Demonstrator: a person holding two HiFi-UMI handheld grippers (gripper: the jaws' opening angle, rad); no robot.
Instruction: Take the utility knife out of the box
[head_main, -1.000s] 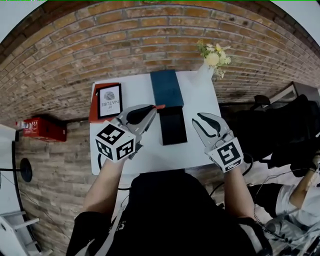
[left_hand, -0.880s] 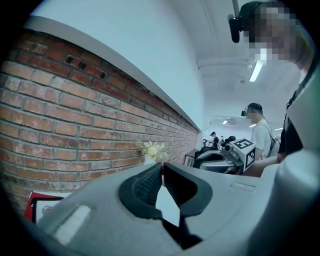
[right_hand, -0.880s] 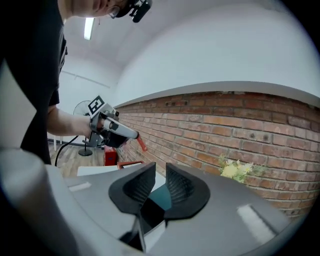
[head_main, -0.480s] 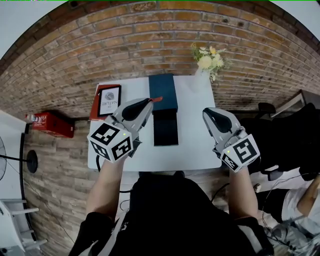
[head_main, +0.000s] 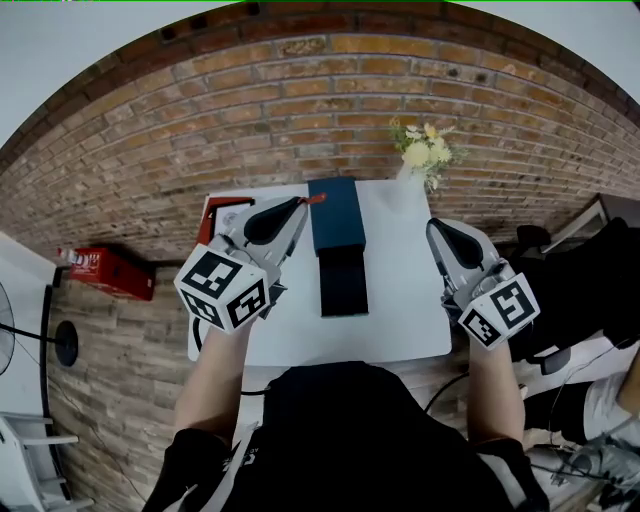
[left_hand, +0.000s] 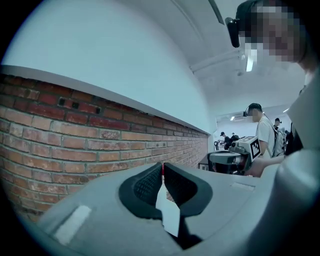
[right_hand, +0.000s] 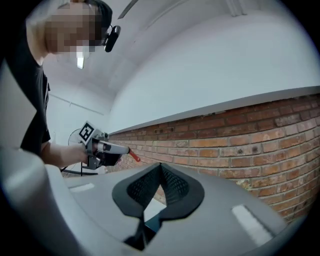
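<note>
Holding the left tongs (head_main: 298, 208) clamped on the knife (head_main: 316, 199), you grip it as a thin red sliver pinched between the two black pads. Its red end sticks out past the tips. In your head view the knife sits up off the bench (head_main: 400, 300), out of the box (head_main: 343, 282), and its tip shows over the near left corner of the teal piece (head_main: 334, 214).

Your right tongs (head_main: 437, 229) have just been closing. The pads now meet tip to tip with nothing between them. They are held off to the right of the box, well apart from it. Both grippers point level toward the wall (head_main: 300, 110), each with its marker cube towards you.

Below them, the white bench carries the dark box in the middle, lying lengthwise away from you. The teal piece lies against its far end; whether it is the lid you cannot tell. A red-edged book (head_main: 214, 206) shows at the far left, partly behind your left gripper. At the far right corner stand pale flowers (head_main: 425, 152). Beyond the bench runs the brick wall.
</note>
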